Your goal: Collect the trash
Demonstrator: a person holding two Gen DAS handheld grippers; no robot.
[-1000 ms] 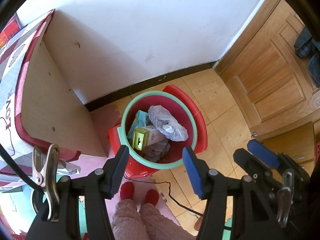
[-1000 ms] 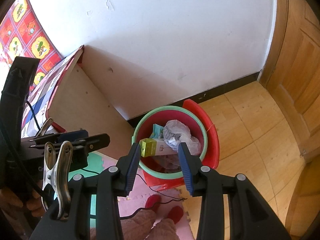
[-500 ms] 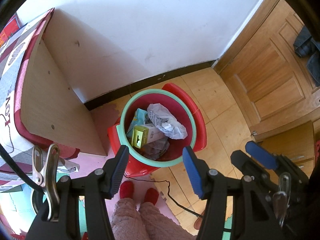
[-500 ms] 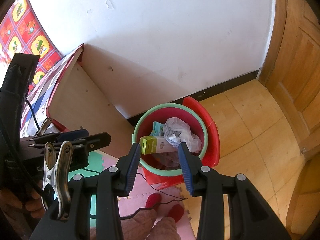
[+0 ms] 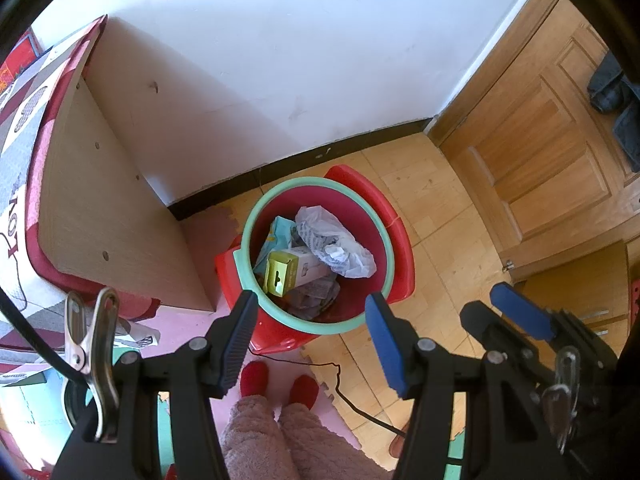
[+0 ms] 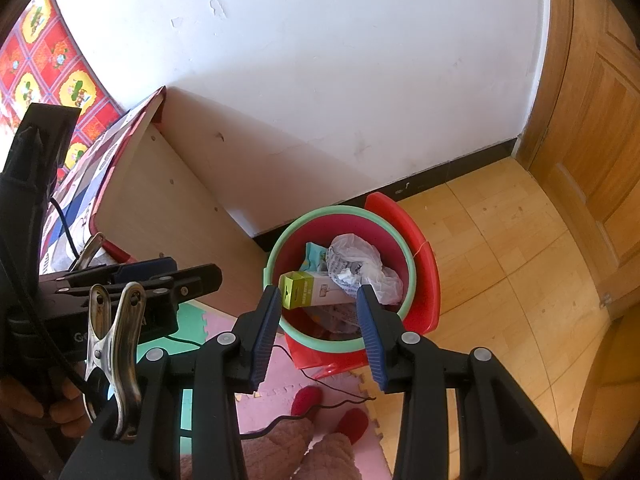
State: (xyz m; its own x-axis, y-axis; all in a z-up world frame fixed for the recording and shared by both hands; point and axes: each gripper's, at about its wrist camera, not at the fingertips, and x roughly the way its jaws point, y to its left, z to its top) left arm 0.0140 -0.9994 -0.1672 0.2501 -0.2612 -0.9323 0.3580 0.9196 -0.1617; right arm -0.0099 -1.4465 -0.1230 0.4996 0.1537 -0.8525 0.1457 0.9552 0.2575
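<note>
Fingers [image 5: 240, 328] of both the left gripper [image 5: 310, 334] and right gripper [image 6: 318, 320] stand apart and empty above the red bin [image 5: 384, 240], where the box [image 5: 290, 270] and crumpled bag [image 5: 336, 246] already lie, so collection looks largely done.

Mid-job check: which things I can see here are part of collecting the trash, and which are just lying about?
Part of the job:
- red bin with green rim
- yellow-green carton in it
- crumpled plastic bag in it
- left claw, right claw, both empty

Just lying about:
- cabinet beside the bin
- wooden door
- black cord on floor
</note>
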